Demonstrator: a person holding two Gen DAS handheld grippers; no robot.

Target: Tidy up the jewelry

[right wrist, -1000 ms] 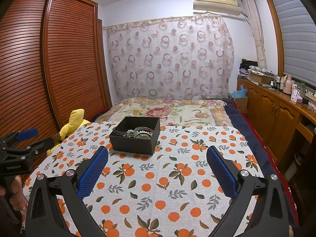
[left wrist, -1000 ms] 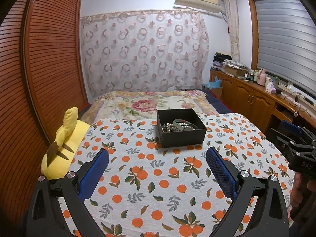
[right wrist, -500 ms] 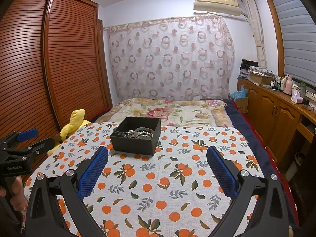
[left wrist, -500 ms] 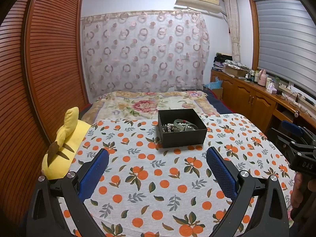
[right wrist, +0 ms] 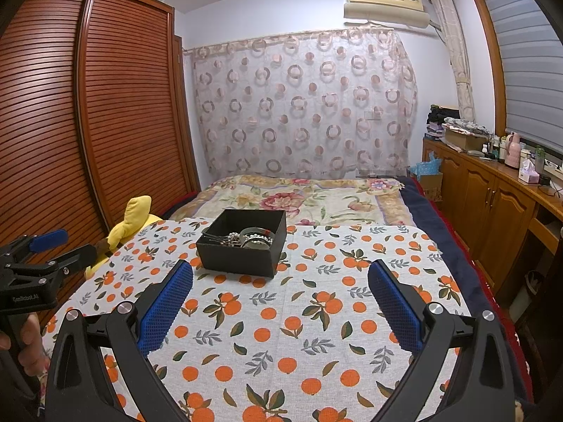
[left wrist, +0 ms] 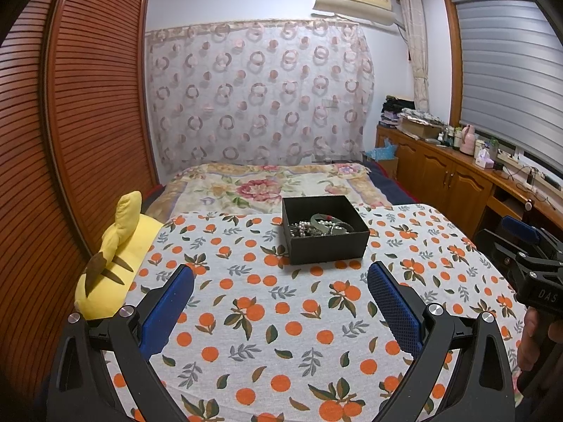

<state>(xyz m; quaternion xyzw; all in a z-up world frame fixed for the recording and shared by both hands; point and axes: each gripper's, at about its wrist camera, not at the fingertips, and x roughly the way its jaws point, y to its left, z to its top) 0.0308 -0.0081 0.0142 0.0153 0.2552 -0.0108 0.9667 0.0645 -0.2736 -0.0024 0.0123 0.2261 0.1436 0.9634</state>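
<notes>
— Where's the jewelry?

— In the black box (left wrist: pixel 325 234), sitting on the orange-print cloth (left wrist: pixel 281 316). From my left camera it's at about one o'clock, ahead of the tips; from my right camera the box (right wrist: pixel 242 242) is at eleven o'clock. Inside I see a heap of jewelry (left wrist: pixel 318 228) — pearly beads and a greenish bangle, tangled together. I can't separate the pieces beyond that.

— And your tools?

— My left gripper (left wrist: pixel 280 283) is spread wide, blue pads well apart, nothing between them. My right gripper (right wrist: pixel 280 281) is the same — wide and empty. Both hang above the cloth, short of the box, not touching it.

— Anything else close by?

— A yellow plush toy (left wrist: pixel 116 256) at nine o'clock in the left view, against the cloth's edge. Beyond the box, at twelve, lies a floral bedspread (left wrist: pixel 267 184).
</notes>
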